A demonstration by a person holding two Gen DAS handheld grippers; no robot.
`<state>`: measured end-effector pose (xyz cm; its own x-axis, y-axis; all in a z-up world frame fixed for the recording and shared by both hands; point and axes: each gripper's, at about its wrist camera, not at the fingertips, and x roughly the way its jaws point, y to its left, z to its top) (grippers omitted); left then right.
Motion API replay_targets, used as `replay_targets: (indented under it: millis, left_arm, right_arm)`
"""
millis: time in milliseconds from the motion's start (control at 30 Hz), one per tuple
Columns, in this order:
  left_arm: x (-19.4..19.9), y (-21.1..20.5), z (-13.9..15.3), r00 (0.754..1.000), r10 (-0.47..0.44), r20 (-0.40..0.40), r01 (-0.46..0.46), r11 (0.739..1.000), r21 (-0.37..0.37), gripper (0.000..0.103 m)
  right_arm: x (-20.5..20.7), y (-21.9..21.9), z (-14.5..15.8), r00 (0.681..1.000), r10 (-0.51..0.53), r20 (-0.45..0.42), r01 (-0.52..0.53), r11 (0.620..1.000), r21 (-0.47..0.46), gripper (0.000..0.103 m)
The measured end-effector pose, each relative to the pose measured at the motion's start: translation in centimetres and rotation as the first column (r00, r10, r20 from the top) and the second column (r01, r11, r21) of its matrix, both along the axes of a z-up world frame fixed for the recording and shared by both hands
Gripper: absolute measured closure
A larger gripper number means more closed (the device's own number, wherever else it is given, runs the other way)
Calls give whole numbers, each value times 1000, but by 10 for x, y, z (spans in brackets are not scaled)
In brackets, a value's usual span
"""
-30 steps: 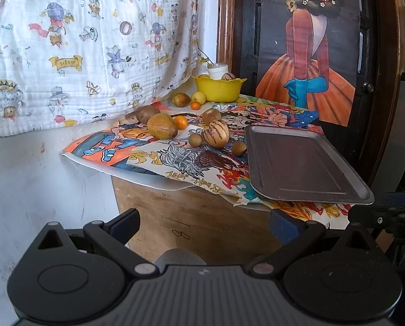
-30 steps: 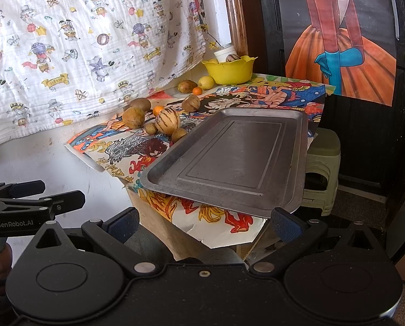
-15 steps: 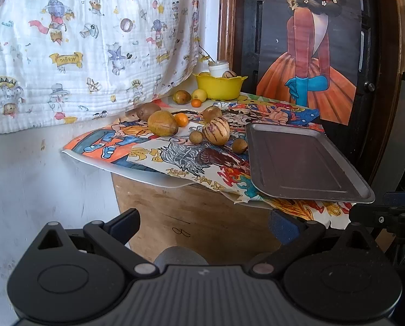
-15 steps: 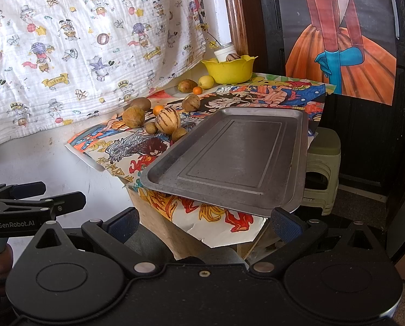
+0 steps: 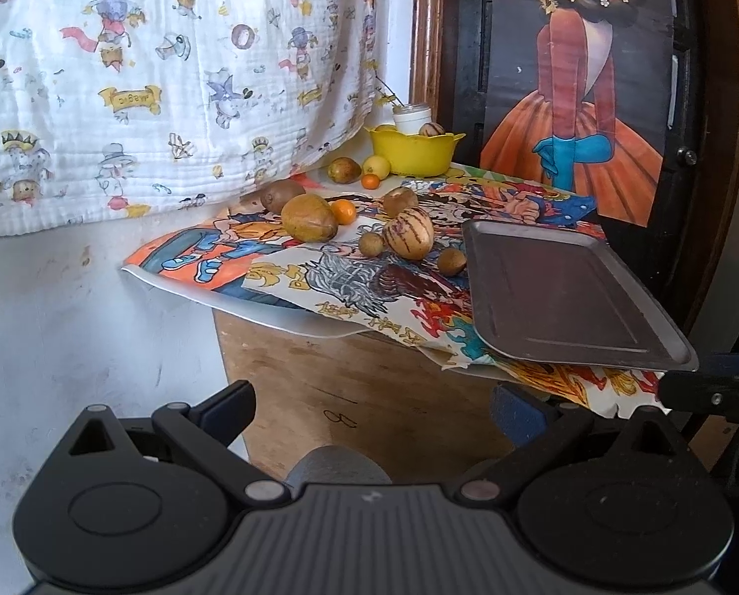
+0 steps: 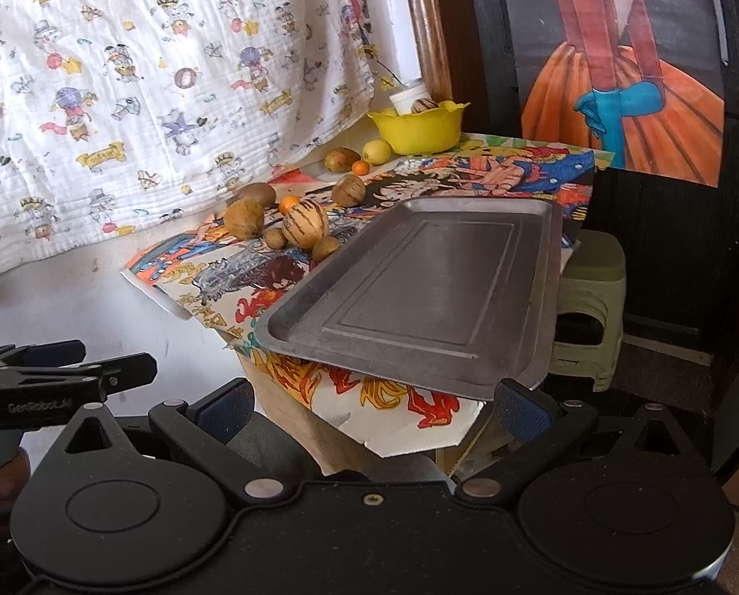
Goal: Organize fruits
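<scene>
- Metal tray (image 5: pixel 558 292), grey and shallow, lies on the right side of the table (image 5: pixel 349 396), on the bright cartoon-print paper (image 5: pixel 349 277); its near end juts past the table edge.
- Cartoon-print paper covers the tabletop and droops over the front.
- White printed cloth (image 5: pixel 171 79) hangs on the wall behind the table's left side.
- Yellow bowl (image 5: pixel 411 151) stands at the far end of the table, with a striped fruit and a white cup showing over its rim.
- Striped melon (image 5: pixel 409 234) sits left of the tray, two small brown fruits just beside it.
- Brown mango (image 5: pixel 309 218) lies further left, a small orange (image 5: pixel 343 211) touching it.
- Lemon (image 5: pixel 376 166), a greenish fruit and another tiny orange rest near the bowl.
- Left gripper (image 5: pixel 372 399) hangs in the air before the table front, fingers spread wide, grasping nothing.
- Right gripper (image 6: pixel 374 401) hovers below the tray's near end, likewise spread apart and empty.
</scene>
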<state>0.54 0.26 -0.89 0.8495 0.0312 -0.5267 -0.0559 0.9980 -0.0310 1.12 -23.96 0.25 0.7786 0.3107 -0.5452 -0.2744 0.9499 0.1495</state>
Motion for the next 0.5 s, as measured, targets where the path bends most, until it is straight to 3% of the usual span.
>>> replay_targets:
  millis: [267,500]
  left_arm:
    - [18,18,5,999,43,-29,-44,998,-44,0]
    - [44,33,13,997,67,-31,-68,996,-63,0]
  right_arm:
    - [10,-7,21,993,76,88,-74,997,-18,0]
    - [32,-15,33,983,130,127,-118,988,-96,0]
